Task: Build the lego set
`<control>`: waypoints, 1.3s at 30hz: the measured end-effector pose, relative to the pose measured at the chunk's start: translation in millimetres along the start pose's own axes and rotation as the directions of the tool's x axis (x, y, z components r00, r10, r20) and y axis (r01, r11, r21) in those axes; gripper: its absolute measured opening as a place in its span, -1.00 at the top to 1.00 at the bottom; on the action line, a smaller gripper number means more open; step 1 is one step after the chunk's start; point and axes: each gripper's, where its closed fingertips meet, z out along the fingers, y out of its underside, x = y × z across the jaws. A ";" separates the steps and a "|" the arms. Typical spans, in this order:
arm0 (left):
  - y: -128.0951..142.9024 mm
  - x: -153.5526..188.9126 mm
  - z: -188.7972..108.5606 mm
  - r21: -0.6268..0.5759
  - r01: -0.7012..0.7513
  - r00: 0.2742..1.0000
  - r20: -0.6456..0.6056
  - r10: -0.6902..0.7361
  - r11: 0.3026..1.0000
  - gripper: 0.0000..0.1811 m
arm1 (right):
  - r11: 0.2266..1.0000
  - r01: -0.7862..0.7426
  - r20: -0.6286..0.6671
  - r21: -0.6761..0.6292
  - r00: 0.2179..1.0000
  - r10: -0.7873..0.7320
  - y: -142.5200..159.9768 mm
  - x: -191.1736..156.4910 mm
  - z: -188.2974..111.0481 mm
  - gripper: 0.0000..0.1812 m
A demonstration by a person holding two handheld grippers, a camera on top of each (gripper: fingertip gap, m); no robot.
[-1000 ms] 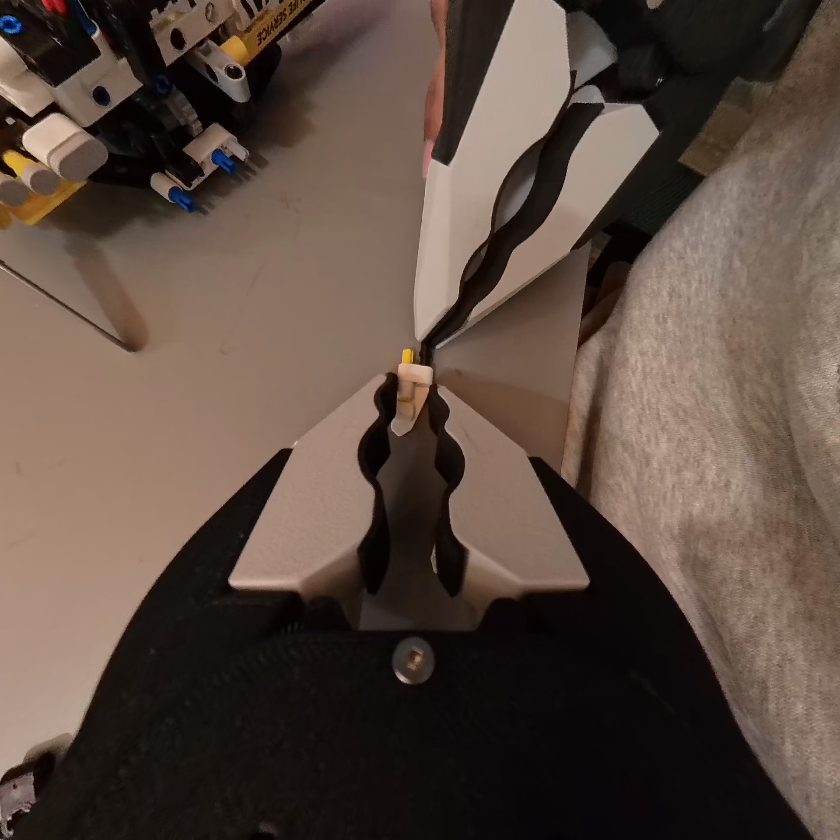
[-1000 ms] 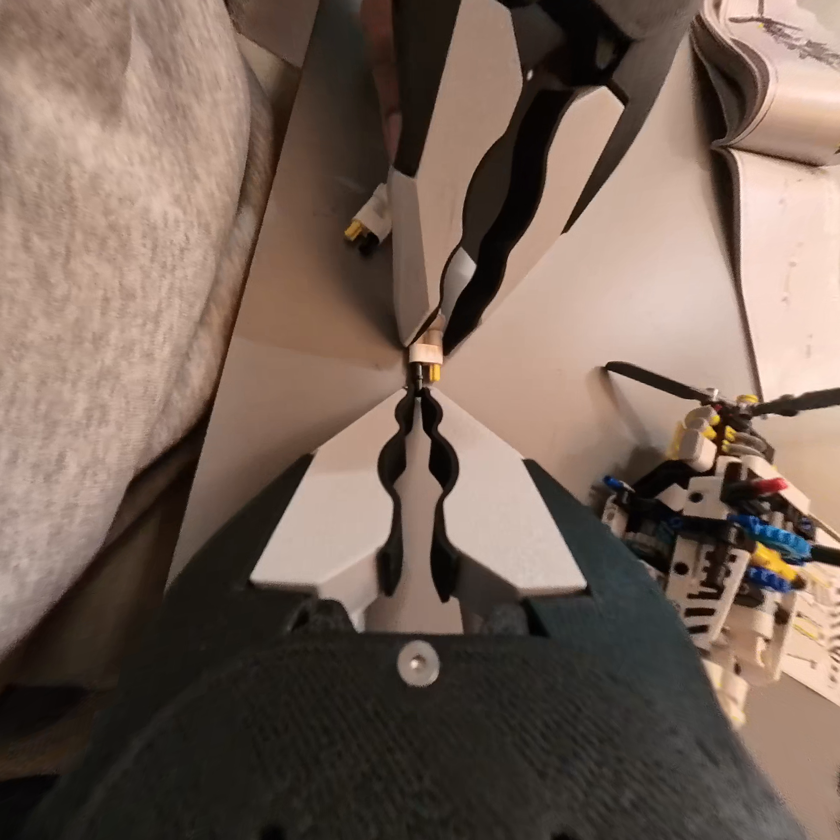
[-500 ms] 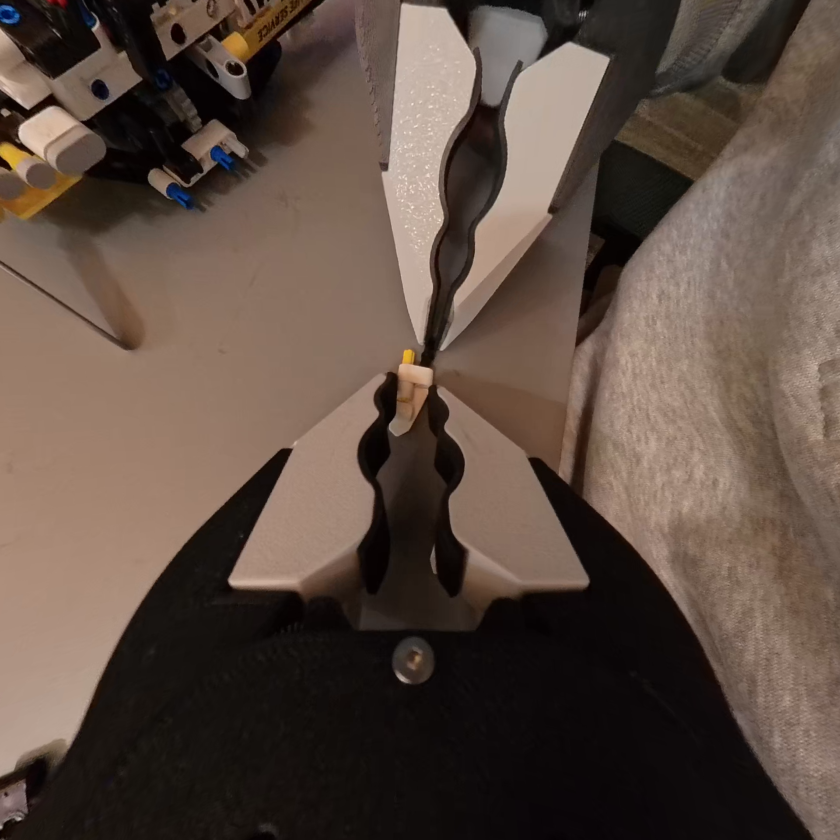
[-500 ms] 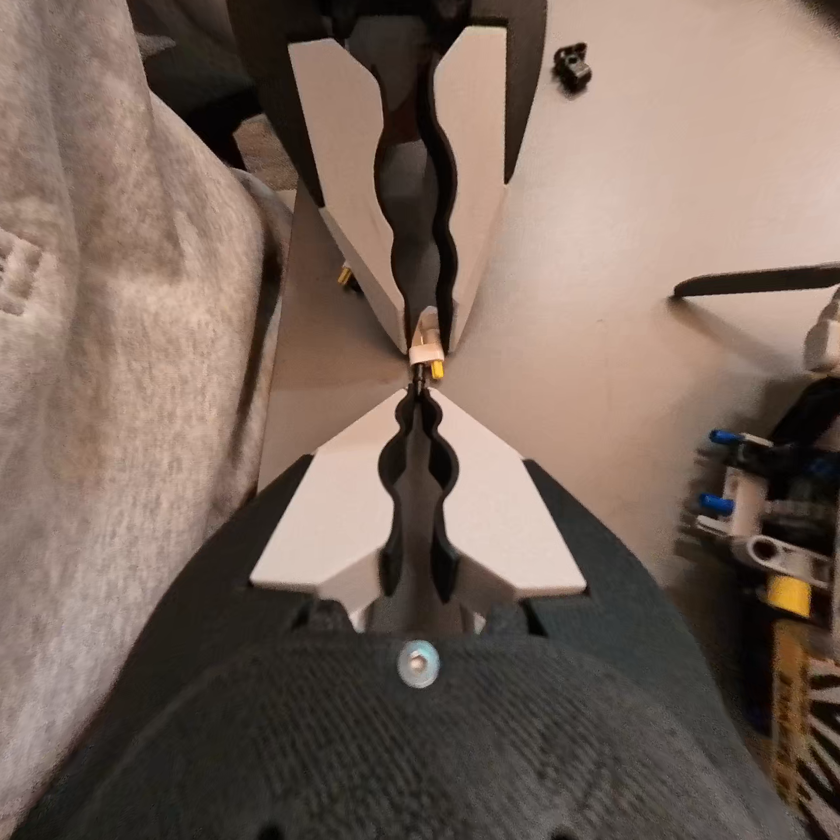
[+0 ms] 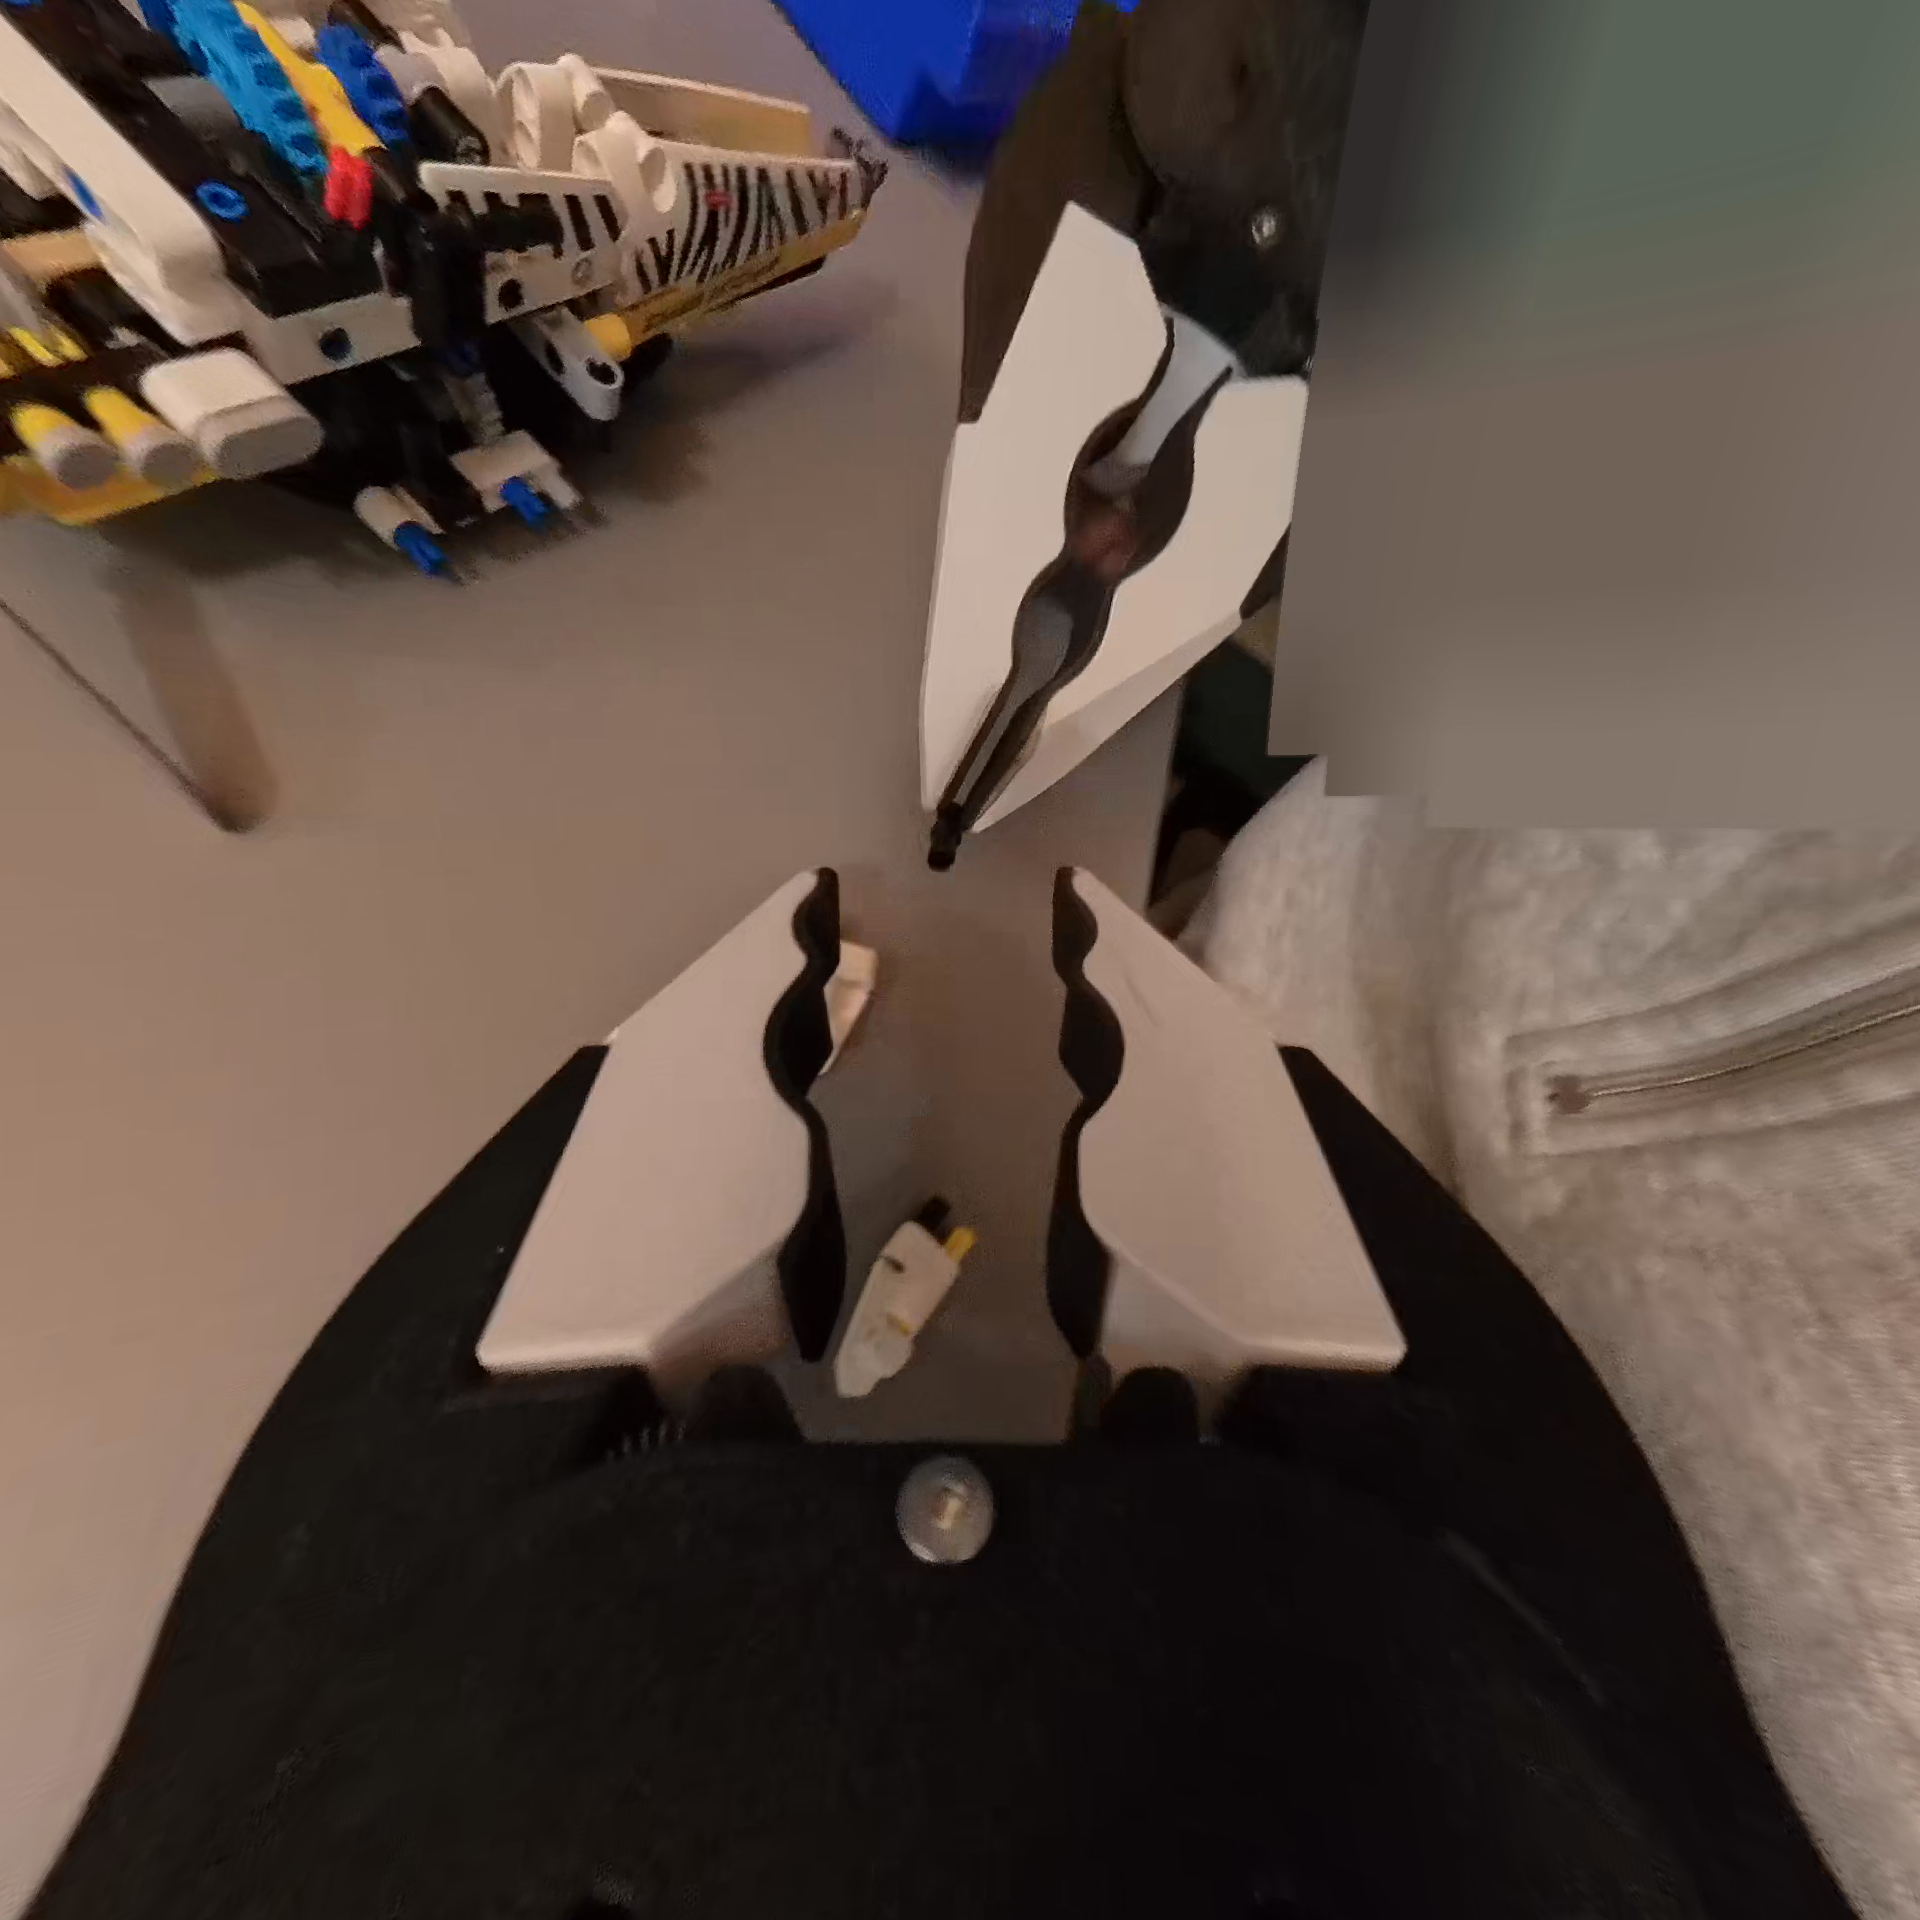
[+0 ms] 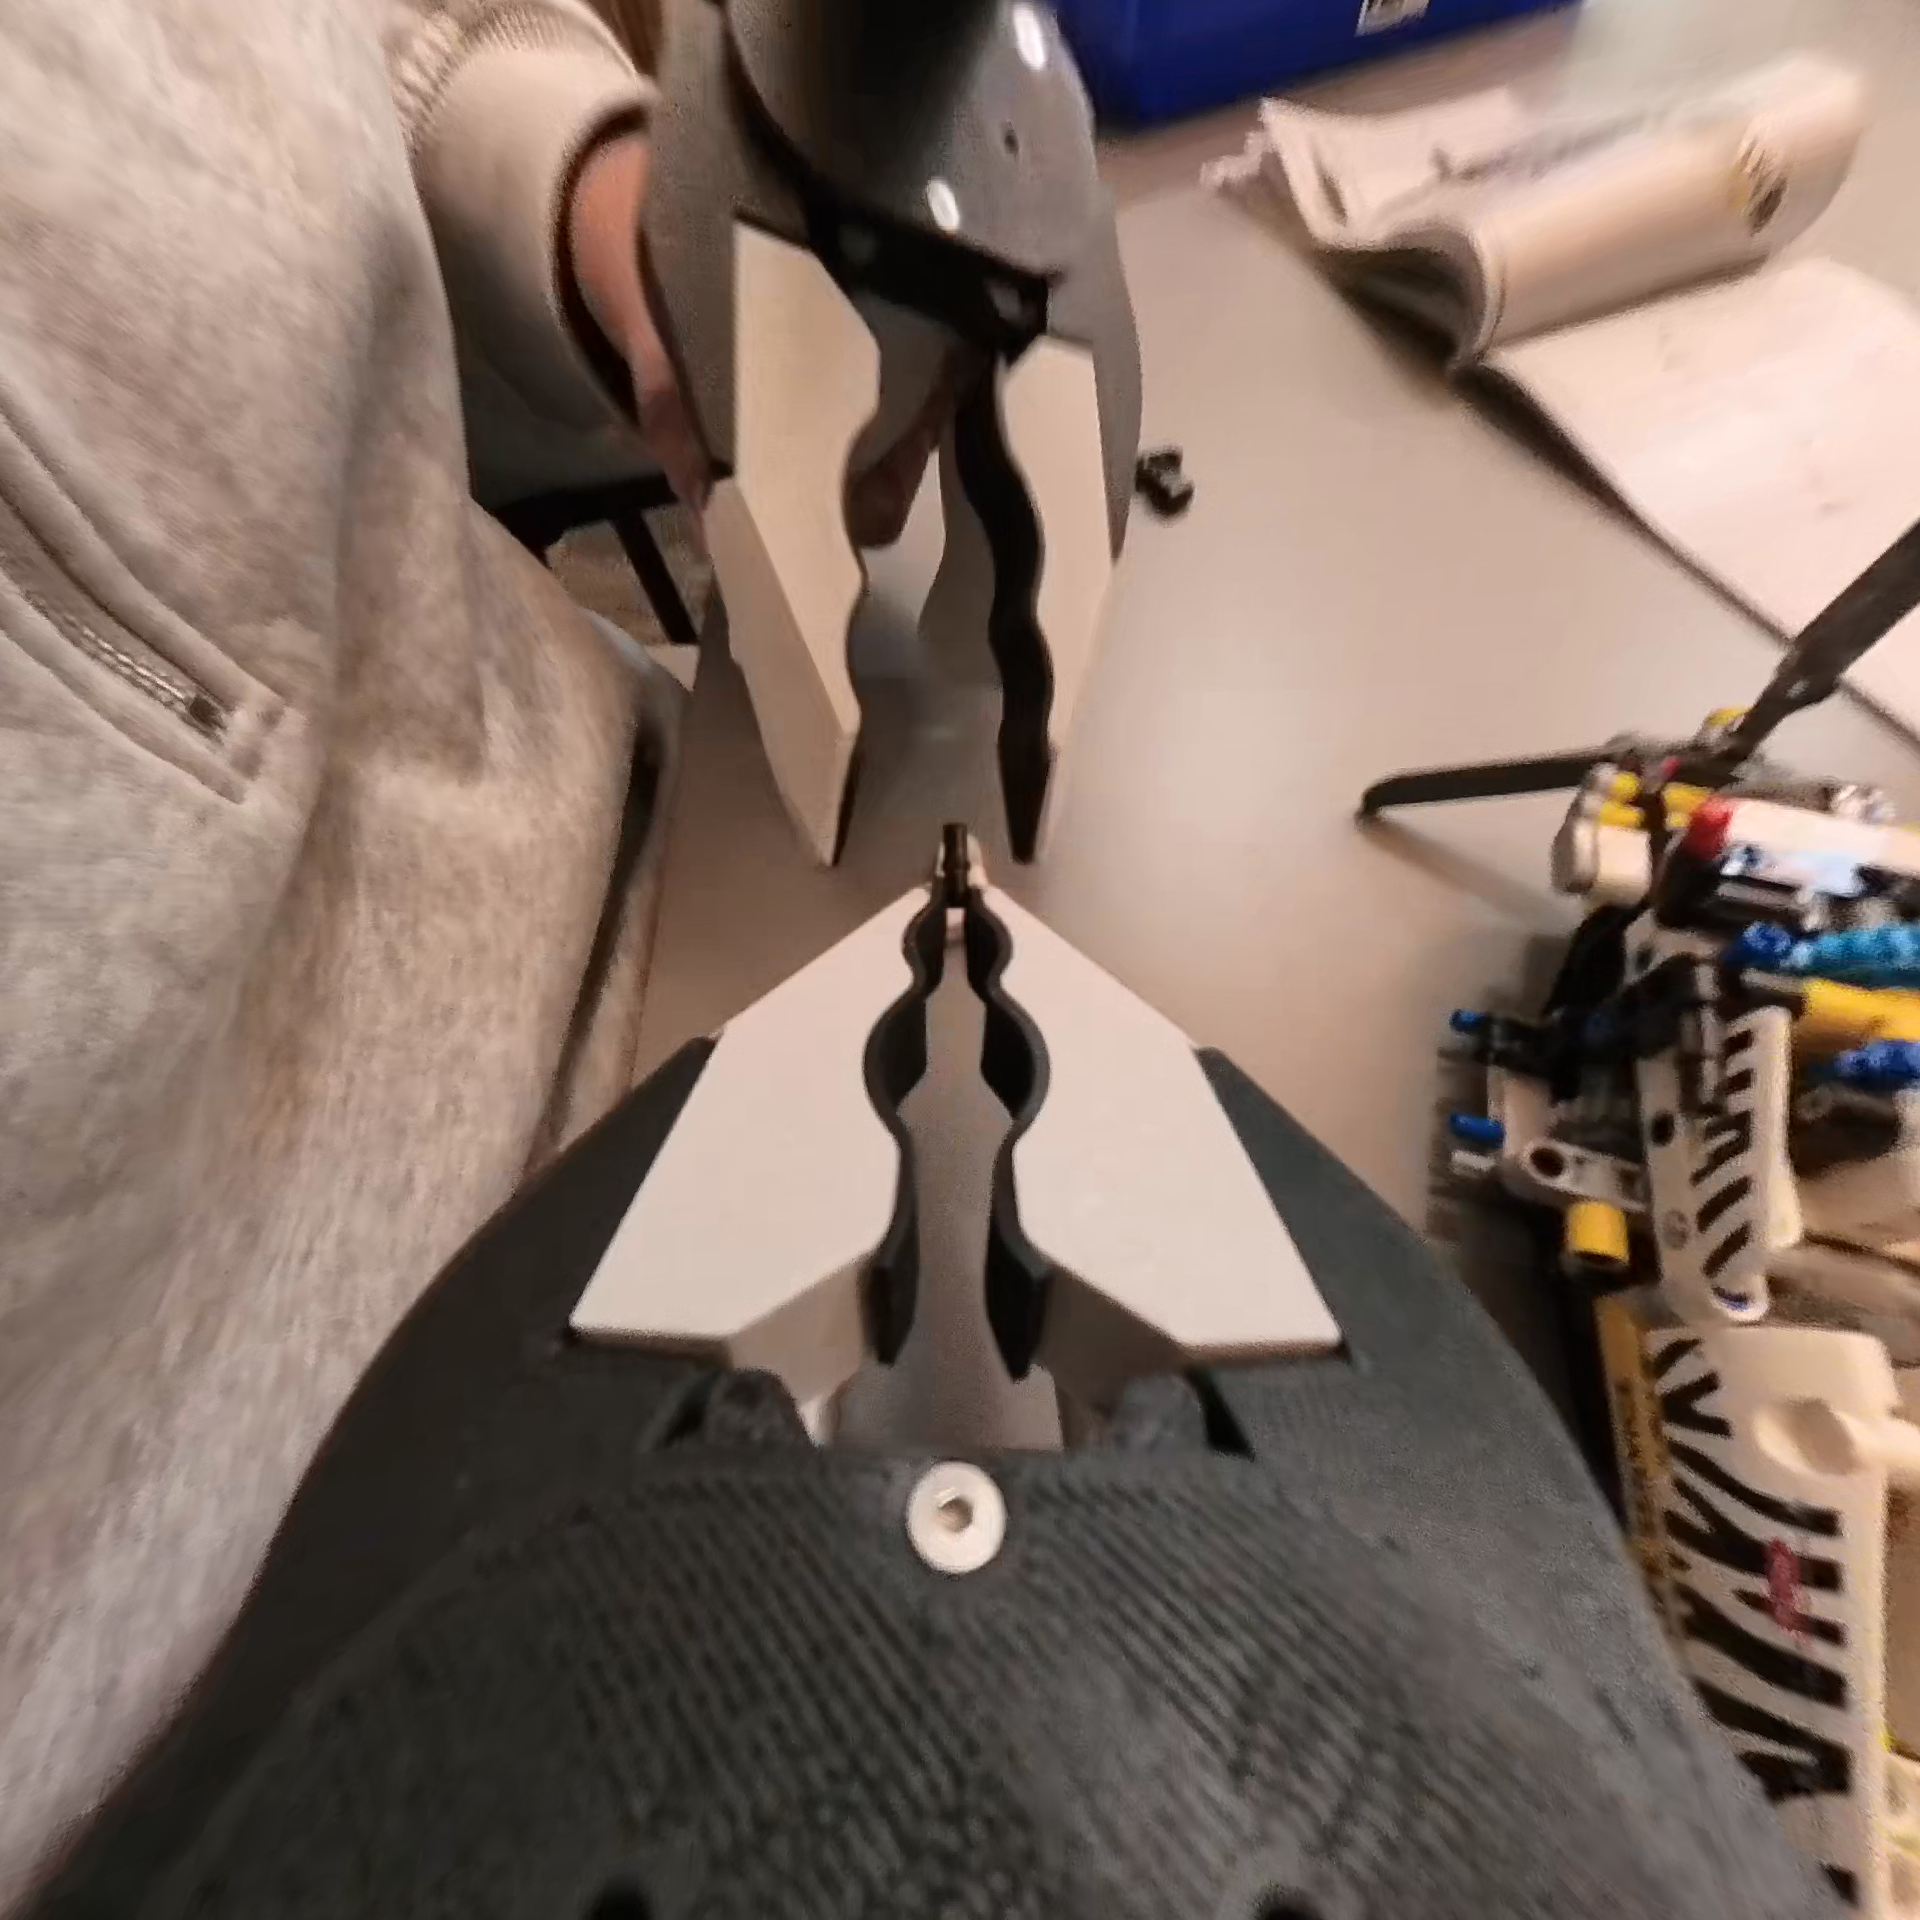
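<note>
I see the L gripper (image 5: pixel 940 883) wide and empty, white connector (image 5: pixel 899 1294) on table below between its fingers, long axis roughly fwd; R gripper (image 6: pixel 954 902) pinches black pin (image 6: pixel 952 854).

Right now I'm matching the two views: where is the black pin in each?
Left wrist view: black pin at upper centre, at the tip of the far right tongs.
Right wrist view: centre, just above this view's own tips.
Shared landmark: the zebra-striped model, upper left there, right edge here.
</note>
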 end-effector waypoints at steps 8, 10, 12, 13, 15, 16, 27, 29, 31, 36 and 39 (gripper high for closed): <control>-15.5 18.5 -7.8 0.119 0.153 0.976 -0.175 -0.131 0.981 0.81 | 0.992 0.124 -0.042 0.032 0.992 -0.122 -11.0 -7.8 -7.5 0.99; -14.8 17.7 -6.8 0.120 0.160 0.975 -0.172 -0.138 0.980 0.86 | 0.990 0.136 -0.044 0.035 0.990 -0.135 -11.2 -9.7 -7.7 0.99; -14.8 15.8 -7.0 0.121 0.169 0.974 -0.170 -0.147 0.978 0.95 | 0.988 0.147 -0.048 0.042 0.988 -0.145 -12.1 -10.6 -8.1 0.99; -15.1 16.0 -7.2 0.120 0.179 0.972 -0.177 -0.156 0.977 0.96 | 0.988 0.148 -0.051 0.046 0.988 -0.145 -12.7 -10.5 -8.2 0.99; -15.9 15.7 -8.1 0.123 0.193 0.967 -0.189 -0.168 0.973 0.96 | 0.988 0.142 -0.056 0.058 0.989 -0.139 -14.0 -10.0 -8.4 0.99; -16.4 15.5 -8.5 0.126 0.202 0.965 -0.196 -0.175 0.971 0.96 | 0.988 0.137 -0.059 0.065 0.989 -0.133 -14.7 -9.3 -8.4 0.99; -12.6 13.7 -7.7 0.112 0.235 0.952 -0.227 -0.205 0.966 0.97 | 0.988 0.137 -0.031 0.065 0.990 -0.136 -12.4 -9.9 -4.8 0.98; -12.1 12.8 -7.3 0.109 0.232 0.954 -0.222 -0.204 0.967 0.97 | 0.988 0.141 -0.029 0.057 0.990 -0.139 -11.7 -9.0 -3.9 0.97; -11.9 12.0 -7.3 0.108 0.229 0.955 -0.217 -0.202 0.968 0.97 | 0.988 0.144 -0.028 0.051 0.989 -0.143 -11.3 -8.3 -3.3 0.97; -11.6 11.6 -7.1 0.104 0.225 0.956 -0.214 -0.199 0.969 0.97 | 0.986 0.162 -0.031 0.042 0.986 -0.161 -10.9 -8.2 -2.3 0.97; -10.8 10.7 -6.1 0.101 0.220 0.959 -0.205 -0.196 0.970 0.97 | 0.983 0.181 -0.042 0.025 0.983 -0.180 -9.5 -7.5 -1.3 0.97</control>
